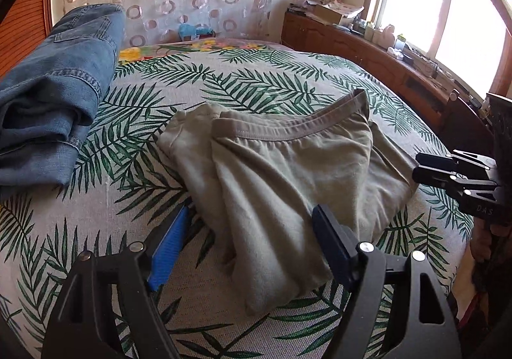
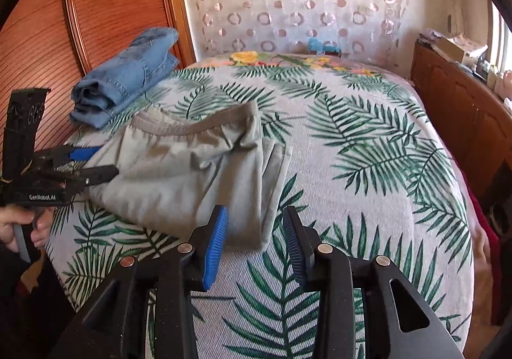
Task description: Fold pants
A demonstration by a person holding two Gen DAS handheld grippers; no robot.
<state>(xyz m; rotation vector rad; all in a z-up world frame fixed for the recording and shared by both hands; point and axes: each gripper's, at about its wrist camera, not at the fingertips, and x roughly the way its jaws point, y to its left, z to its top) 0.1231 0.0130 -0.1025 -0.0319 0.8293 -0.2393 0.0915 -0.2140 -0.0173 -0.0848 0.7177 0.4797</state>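
Blue ribbed pads (image 2: 216, 247) of the right gripper (image 2: 254, 243) are standing part-open over the near corner of the olive pants (image 2: 179, 176), gripping nothing; the left gripper (image 1: 246, 247) is spreading wide, straddling the near folded edge with the cloth between its fingers but, as far as I can tell, not pinched; the pants are lying folded into a soft block on the palm-leaf bedspread (image 2: 368, 150), elastic waistband (image 1: 288, 131) on the far side; this is looking like thin, limp jersey, light and floppy, likely to sag and slide apart if lifted by one layer; best hold, I'd judge, is through all layers at the folded edge or the thicker waistband; stiffer folded jeans (image 1: 54, 86) are sitting well apart, rumpled and heavy-seamed.
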